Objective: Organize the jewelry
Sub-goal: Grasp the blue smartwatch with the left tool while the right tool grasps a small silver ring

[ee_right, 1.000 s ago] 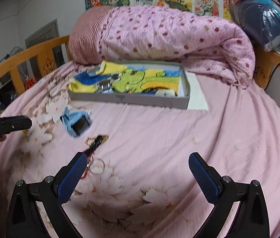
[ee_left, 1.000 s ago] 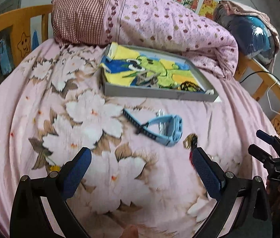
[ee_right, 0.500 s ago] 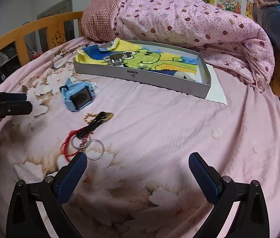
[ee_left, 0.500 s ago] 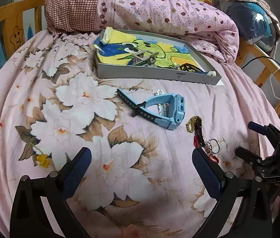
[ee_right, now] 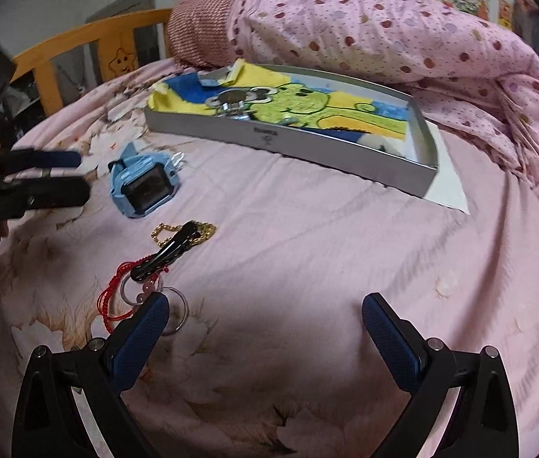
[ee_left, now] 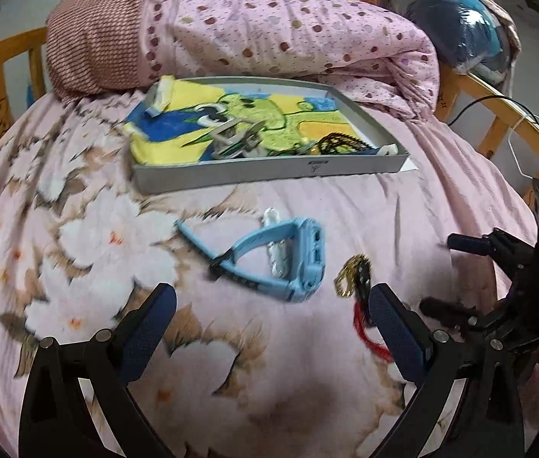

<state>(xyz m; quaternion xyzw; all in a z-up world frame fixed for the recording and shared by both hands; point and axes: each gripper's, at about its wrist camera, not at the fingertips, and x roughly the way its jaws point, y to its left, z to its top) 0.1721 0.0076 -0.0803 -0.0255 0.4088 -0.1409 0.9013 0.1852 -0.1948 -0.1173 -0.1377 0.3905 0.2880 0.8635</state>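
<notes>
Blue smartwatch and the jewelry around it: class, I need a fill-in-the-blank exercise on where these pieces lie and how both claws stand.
1. The blue smartwatch lies on the ____, outside the grey tray.
2. A black hair clip lies across a ____-coloured chain.
3. The left claw and right claw are both ____, holding nothing.
4. The cord beside the metal rings is ____ in colour.

Missing words: bed; gold; open; red

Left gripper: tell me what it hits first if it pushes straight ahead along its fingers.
Most likely the blue watch. The left gripper is open and the watch lies on the bedspread just ahead of its fingertips, roughly centred. Farther along sits the gray tray. Depth is hard to judge through the fisheye.
</notes>
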